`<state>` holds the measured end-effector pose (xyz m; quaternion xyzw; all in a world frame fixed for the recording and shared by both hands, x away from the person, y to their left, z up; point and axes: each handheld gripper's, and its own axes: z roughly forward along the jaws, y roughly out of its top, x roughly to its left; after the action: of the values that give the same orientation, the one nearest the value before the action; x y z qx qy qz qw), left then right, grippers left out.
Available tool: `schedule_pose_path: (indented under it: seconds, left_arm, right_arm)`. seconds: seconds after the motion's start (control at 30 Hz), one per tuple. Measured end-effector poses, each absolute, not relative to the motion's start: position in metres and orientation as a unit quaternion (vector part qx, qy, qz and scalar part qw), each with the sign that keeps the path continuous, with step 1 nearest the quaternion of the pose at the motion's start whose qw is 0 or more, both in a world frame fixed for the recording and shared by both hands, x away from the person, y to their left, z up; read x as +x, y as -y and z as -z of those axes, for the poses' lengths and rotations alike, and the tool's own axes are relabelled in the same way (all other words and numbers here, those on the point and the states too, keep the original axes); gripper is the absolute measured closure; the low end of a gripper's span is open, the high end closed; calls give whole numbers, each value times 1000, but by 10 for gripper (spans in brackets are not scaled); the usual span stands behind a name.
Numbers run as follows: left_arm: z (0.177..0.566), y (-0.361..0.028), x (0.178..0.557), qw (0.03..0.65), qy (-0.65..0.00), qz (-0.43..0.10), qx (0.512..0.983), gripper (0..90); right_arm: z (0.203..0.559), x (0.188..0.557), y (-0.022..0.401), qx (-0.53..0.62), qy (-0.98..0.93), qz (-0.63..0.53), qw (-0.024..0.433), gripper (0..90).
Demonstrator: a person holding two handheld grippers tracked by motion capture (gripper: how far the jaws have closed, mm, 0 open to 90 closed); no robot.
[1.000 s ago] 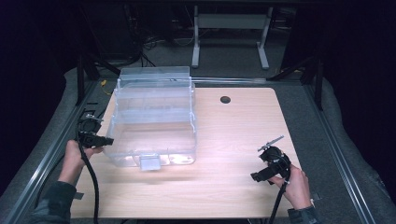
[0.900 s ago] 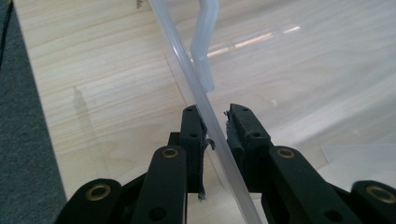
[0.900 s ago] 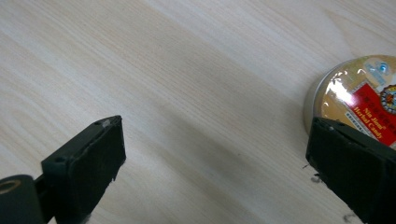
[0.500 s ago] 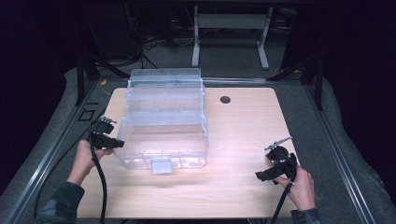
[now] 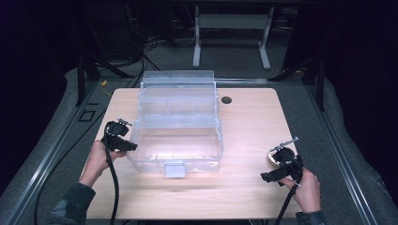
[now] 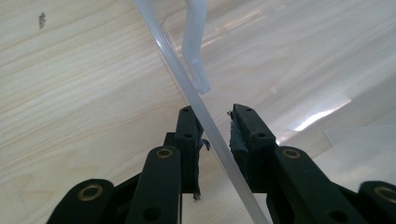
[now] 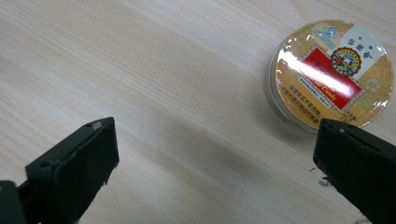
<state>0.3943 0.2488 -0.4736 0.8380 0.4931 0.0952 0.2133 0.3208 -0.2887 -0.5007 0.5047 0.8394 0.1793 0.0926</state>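
A clear plastic storage box (image 5: 178,126) with its lid up stands at the table's middle left. My left gripper (image 5: 130,145) is at the box's left wall. In the left gripper view the box's thin clear rim (image 6: 187,88) runs between the jaws of the left gripper (image 6: 215,114). The jaws have just been opening: one pad lies against the rim and a gap shows at the other pad. A round gold and red candy tin (image 7: 330,72) lies on the table at the front right (image 5: 272,158). My right gripper (image 7: 215,135) stands wide open beside it, holding nothing.
The wooden table (image 5: 244,197) has a black round hole (image 5: 226,100) near its far edge. A white metal stand (image 5: 230,28) sits on the floor behind. Cables trail from both grippers toward the front edge.
The left gripper and the clear box have slid together to the right, toward the table's middle. The right hand has stayed close to its spot by the tin.
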Motion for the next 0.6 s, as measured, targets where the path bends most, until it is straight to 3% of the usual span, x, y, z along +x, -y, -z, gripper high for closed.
schedule_pose_path:
  seconds: [0.6]
  left_arm:
    - [473,-208,394,210,-461,-90,858,695]
  right_arm:
    - [505,321,298,516,-834,-176,89,0]
